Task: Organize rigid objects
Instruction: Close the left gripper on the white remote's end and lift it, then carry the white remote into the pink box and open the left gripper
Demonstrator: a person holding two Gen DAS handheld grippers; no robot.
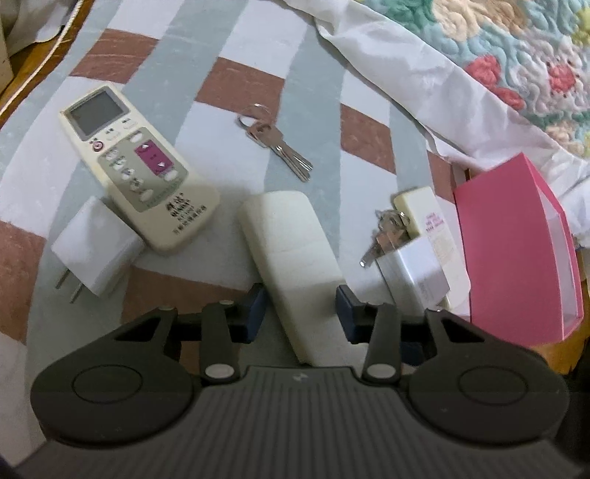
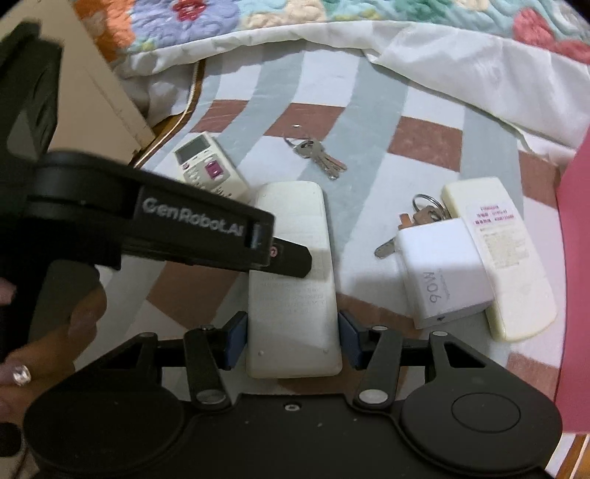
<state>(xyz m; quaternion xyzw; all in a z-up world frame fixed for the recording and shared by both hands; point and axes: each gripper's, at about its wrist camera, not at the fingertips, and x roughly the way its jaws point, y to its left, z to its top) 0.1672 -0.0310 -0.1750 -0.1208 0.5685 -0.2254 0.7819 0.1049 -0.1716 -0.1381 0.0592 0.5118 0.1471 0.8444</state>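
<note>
A plain white remote lies face down on the checked bedsheet. My right gripper straddles its near end, and both blue pads sit against its sides. My left gripper has its fingers on either side of the remote's middle, with a dark gap showing beside the left pad. In the right wrist view the left gripper's fingers hover just over the remote. A buttoned remote, a white plug charger and a key bunch lie around it.
To the right, a second charger rests on a cream remote and more keys. A pink box stands at the right edge. A flowered quilt bounds the far side. A hand holds the left gripper.
</note>
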